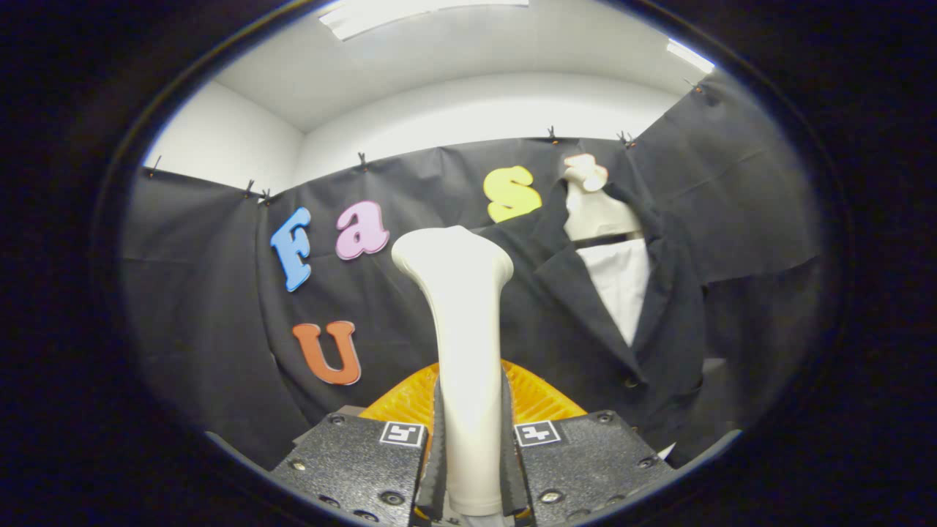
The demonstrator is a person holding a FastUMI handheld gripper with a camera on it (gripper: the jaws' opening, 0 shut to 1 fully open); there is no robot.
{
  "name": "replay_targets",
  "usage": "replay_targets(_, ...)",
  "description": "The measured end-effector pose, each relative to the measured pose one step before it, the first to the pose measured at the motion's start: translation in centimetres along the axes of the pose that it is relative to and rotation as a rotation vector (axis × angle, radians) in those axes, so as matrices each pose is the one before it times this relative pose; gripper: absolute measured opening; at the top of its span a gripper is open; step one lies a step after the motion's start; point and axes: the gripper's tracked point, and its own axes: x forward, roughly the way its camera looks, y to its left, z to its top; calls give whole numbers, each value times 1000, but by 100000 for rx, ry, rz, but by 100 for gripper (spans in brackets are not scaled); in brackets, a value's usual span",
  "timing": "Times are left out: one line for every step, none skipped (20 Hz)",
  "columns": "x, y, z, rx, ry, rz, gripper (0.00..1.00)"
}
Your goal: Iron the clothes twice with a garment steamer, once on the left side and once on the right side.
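Steamer [463,322]: its cream-white handle stands upright between the two fingers of my tongs [472,468], running from down between the pads up to a wider, rounded head well above them. Both fingers press on the handle's lower part, one from each side, so the tongs are pinching the steamer.

Behind the handle, just past the fingers, a ribbed orange part [538,395] fans out to both sides. I cannot tell whether it belongs to the steamer.

Jacket [578,322]: dark, hanging on a pale dummy torso [596,212] beyond the steamer and to its right. The lapels lie open at the chest, and a white shirt front [622,289] shows between them, narrowing downward to a point. A dark button [629,382] sits low on the jacket front, below that point. The steamer head is level with the jacket's chest area and stands apart from it to the left; no contact between the two is visible.

Black cloth [205,307] hangs behind everything as a backdrop, clipped along its top edge. White wall [468,117] and ceiling show above it.
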Motion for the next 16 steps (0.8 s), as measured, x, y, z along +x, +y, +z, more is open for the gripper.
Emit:
replay_targets(-148, -1105, 820, -1215, -1559, -1267, 32)
replay_targets(56, -892, 991, -877, -2453, -1007, 31)
replay_targets(290, -803, 588, -1511, -1379, -510, 32)
replay_targets(395, -743, 511, -1278, -1707, -247, 32)
replay_targets(671, -674, 396, -1527, -1764, -5, 32)
replay_targets(719, -690, 408, -1389, -1364, -275, 32)
replay_targets(474, -787, -55, -1794, -10, -30, 32)
replay_targets(434, -578, 167, -312, -546, 698, 32)
replay_targets(481, -508, 206, -331, -91, 89, 32)
replay_targets(573, -572, -171, -455, 548, -235, 32)
replay_targets(437, -373, -434, -88, 891, -33, 32)
replay_targets(242, -13, -423, 576, 1131, 696, 32)
replay_targets(169, -138, -439, 516, 1170, 650, 32)
replay_targets(452, 158, -489, 187, 1071, 152, 32)
replay_targets(247, 24, -492, -339, 807, 271, 32)
replay_targets(230, 7, -371, 82, 103, -156, 32)
